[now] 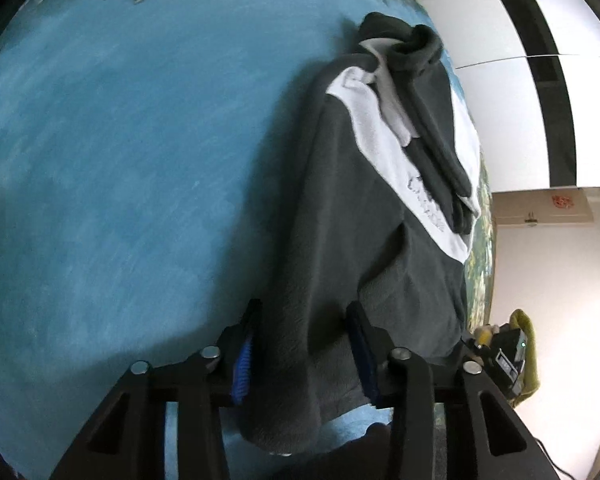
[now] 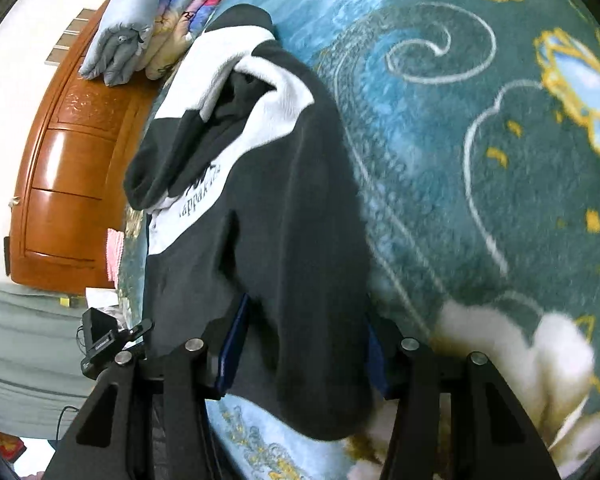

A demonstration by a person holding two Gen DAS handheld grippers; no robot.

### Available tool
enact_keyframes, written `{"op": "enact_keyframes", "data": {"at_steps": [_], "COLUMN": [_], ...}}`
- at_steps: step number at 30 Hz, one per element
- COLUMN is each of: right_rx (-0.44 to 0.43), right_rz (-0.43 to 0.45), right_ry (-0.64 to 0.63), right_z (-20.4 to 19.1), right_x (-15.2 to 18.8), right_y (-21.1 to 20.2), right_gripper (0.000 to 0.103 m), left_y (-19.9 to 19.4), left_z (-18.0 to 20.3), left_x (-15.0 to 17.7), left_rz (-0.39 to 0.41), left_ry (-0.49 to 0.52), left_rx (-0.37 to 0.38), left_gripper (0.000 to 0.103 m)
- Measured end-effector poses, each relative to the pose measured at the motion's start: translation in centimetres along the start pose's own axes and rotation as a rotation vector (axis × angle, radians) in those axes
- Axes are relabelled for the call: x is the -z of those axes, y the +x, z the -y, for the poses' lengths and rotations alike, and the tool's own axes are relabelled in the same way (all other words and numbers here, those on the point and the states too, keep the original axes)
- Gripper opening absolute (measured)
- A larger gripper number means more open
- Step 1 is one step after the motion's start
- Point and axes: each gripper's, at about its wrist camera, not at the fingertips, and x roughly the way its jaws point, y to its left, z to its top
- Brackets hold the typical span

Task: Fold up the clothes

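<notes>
left wrist | jacket [image 1: 340, 240] hem between fingers [image 1: 248, 356] (bunched)

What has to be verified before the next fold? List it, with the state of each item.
1. Fleece jacket hem between the left tool's fingers: ok.
2. Hem between the right tool's fingers: ok.
3. Both tools actually clamping the cloth: cannot tell.
4. Dark sleeve laid in over the front: ok.
5. Jacket lying smooth: not ok, the collar is bunched.
6. Bare bedspread beside the jacket: ok.
</notes>
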Motion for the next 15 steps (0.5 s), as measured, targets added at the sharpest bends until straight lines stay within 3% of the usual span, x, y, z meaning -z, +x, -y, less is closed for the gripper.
{"op": "enact_keyframes", "data": {"at_steps": [2,4,8,15], "right_rx": [-0.004,0.011,-0.037,-0.206], "right_rz": [-0.004,-0.016,0.004,0.117], "right_ry": [-0.001,-0.014,-0.043,-0.108], "right_z": [-0.3,-1.0,-2.8,-7.7], "right_x": [0.3,0.3,-0.3,-2.4], "right_y": [0.0,0.2,-1.6,-7.3], "right_gripper": [0.042,0.012,0.010,0.008], "left_y": [0.2,0.2,-1.1,-8.2], "left_z": [0.8,1.6,2.7,7.4], "left_x": [0.0,0.0,-0.1,-1.2], "left_rz": [-0.007,-0.005,0.030,0.168], "left_ry": [0.033,0.061,0.077,0.112], "left_rx": [-0.064,-0.106,-0.145,-0.074], "left_gripper": [0.023,0.013,0.009,0.008]}}
